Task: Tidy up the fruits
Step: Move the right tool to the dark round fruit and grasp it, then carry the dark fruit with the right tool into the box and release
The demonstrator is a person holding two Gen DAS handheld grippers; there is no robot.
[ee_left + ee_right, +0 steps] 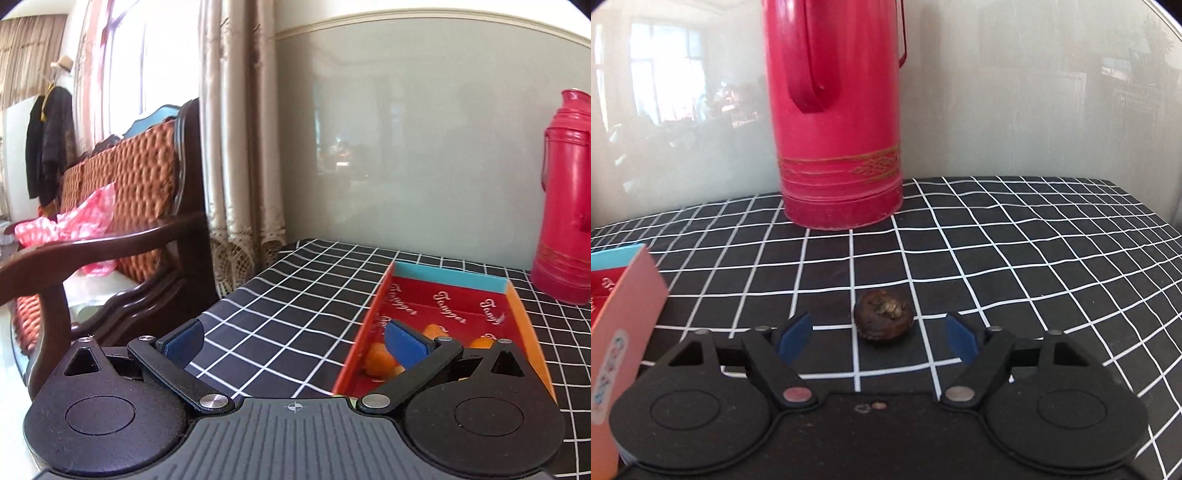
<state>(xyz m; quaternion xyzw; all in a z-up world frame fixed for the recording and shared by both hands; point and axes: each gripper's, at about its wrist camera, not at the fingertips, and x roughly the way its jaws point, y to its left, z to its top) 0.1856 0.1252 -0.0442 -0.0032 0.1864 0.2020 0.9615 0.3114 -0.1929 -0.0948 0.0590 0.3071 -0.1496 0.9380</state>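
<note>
Hovering low, right gripper fingers spread around a dark, perhaps shrivelled, fruit.

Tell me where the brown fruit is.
In the right wrist view the brown fruit lies on the checked cloth, just ahead of the open right gripper, with the red flask behind it and the box to its left.

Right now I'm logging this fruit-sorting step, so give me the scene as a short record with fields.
surface: black checked tablecloth
loose fruit: dark brown fruit on the cloth, untouched
right gripper: open, fruit just ahead between its fingers
left gripper: open, holding nothing
box: open, orange pieces inside
backdrop: red thermos upright behind the fruit
</note>
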